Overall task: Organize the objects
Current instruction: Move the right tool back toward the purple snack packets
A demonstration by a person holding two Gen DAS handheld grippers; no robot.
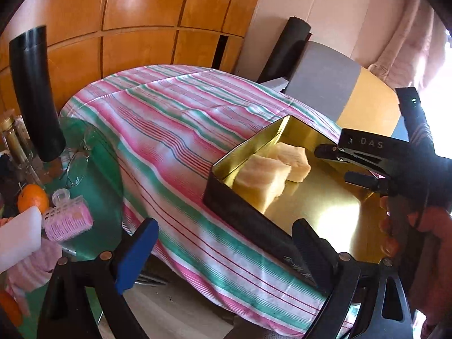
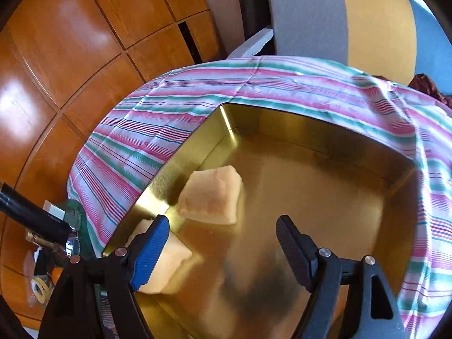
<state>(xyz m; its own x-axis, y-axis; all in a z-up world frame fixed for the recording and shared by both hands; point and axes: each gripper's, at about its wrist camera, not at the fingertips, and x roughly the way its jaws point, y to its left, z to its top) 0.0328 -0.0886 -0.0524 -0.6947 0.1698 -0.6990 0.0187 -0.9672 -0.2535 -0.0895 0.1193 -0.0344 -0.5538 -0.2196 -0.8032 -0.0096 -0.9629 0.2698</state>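
Observation:
A black tin with a gold inside (image 1: 248, 217) (image 2: 325, 197) sits on a striped cloth (image 1: 169, 130) (image 2: 141, 130). Two pale yellow sponge blocks lie in it: one (image 1: 260, 180) (image 2: 172, 262) near the tin's corner, the other (image 1: 291, 158) (image 2: 212, 197) beside it. My left gripper (image 1: 226, 254) is open and empty, straddling the tin's near wall. My right gripper (image 2: 223, 240) is open and empty above the tin's floor, its blue finger (image 2: 152, 248) over the nearer sponge. It also shows in the left wrist view (image 1: 356, 166), held by a hand.
At the left on a green surface lie eyeglasses (image 1: 76, 166), a pink hair roller (image 1: 67, 220), an orange (image 1: 32, 197), a white block (image 1: 19, 234) and bottles (image 1: 14, 138). A black tube (image 1: 36, 93) stands there. A grey and yellow chair (image 2: 339, 17) stands behind.

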